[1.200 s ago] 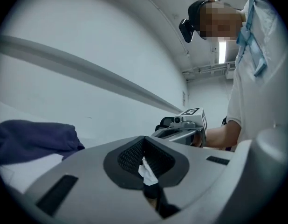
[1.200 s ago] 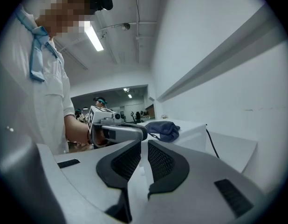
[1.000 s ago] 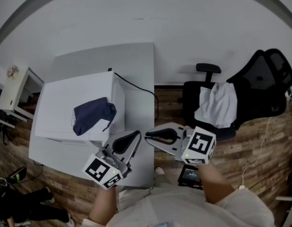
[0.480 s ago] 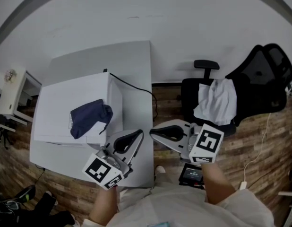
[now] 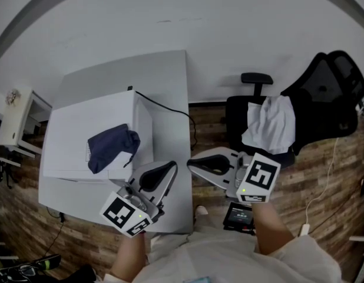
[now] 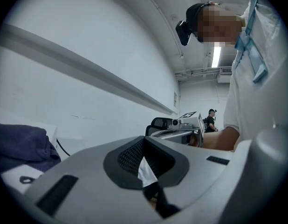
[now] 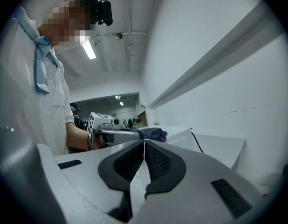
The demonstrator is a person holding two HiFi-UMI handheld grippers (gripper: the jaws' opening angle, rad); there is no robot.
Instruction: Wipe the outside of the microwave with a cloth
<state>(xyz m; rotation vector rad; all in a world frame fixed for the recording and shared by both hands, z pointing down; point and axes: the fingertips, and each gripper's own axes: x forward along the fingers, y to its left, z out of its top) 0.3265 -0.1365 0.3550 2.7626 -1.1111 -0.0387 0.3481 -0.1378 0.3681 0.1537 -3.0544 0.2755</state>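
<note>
Dark blue cloth (image 5: pixel 113 147) lies bunched on top of the white microwave (image 5: pixel 76 128), toward its near right corner. The microwave stands on the grey table (image 5: pixel 170 93). The left gripper (image 5: pixel 169 168) is held over the table, near and right of the microwave, its jaws fully closed on nothing. The right gripper (image 5: pixel 192 166) faces it from the right, its jaws likewise closed and empty.
</note>
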